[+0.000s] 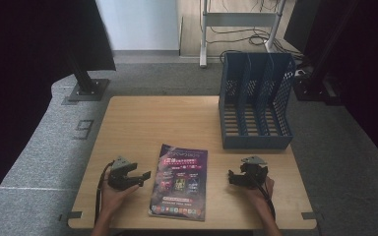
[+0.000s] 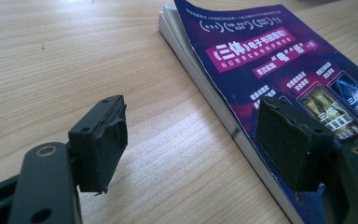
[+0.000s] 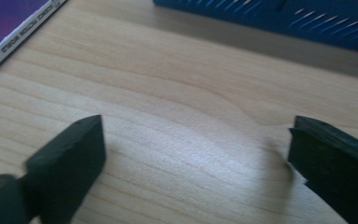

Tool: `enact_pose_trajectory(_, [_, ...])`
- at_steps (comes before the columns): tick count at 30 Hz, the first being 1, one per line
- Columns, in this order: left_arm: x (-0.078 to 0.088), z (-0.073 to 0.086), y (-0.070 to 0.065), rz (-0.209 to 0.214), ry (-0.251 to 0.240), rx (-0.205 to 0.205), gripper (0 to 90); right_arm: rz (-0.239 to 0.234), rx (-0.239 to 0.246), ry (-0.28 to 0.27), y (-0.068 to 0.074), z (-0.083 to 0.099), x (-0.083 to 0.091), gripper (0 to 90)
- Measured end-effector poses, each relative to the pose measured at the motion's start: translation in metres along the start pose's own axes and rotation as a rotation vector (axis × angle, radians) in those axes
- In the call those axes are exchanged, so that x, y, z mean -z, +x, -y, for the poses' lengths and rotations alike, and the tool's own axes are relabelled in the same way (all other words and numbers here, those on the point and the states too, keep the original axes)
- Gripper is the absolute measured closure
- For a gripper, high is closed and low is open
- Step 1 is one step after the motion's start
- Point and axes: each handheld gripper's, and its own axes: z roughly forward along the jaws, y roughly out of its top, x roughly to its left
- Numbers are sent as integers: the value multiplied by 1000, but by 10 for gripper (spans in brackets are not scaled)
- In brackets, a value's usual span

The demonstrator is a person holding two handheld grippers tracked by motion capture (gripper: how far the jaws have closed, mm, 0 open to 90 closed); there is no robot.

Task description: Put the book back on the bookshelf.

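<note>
We see the thick purple paper book flat on the wooden desk, bottom middle, long side pointing away. Our left tool is nearest, just left, jaws apart and empty; our right tool also gapes.

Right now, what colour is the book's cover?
The book cover is purple with pink and white writing, clearest in the left gripper view.

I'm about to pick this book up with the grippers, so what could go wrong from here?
The book lies flat on the table, so the open left gripper may catch just the curling cover and tear it. The file rack has narrow slots; a limp book could snag on a divider.
</note>
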Motion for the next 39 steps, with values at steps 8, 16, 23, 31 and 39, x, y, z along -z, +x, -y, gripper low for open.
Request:
enact_pose_trajectory(8, [-1,0,2,-5,6,1,254,-52,-47,-43,-7,-3,9,103])
enact_pose_trajectory(16, [-4,-2,2,-3,9,0,255,-77,-61,-83,-6,-6,16,124])
enact_pose_trajectory(23, [-6,-4,2,5,16,-2,255,-101,-49,-114,5,-8,20,129])
enact_pose_trajectory(31, [-8,-5,0,0,19,-14,256,-149,-29,-152,24,-25,28,130])
enact_pose_trajectory(39, [-9,-6,1,-1,15,-11,257,-193,-3,-193,51,-49,25,131])
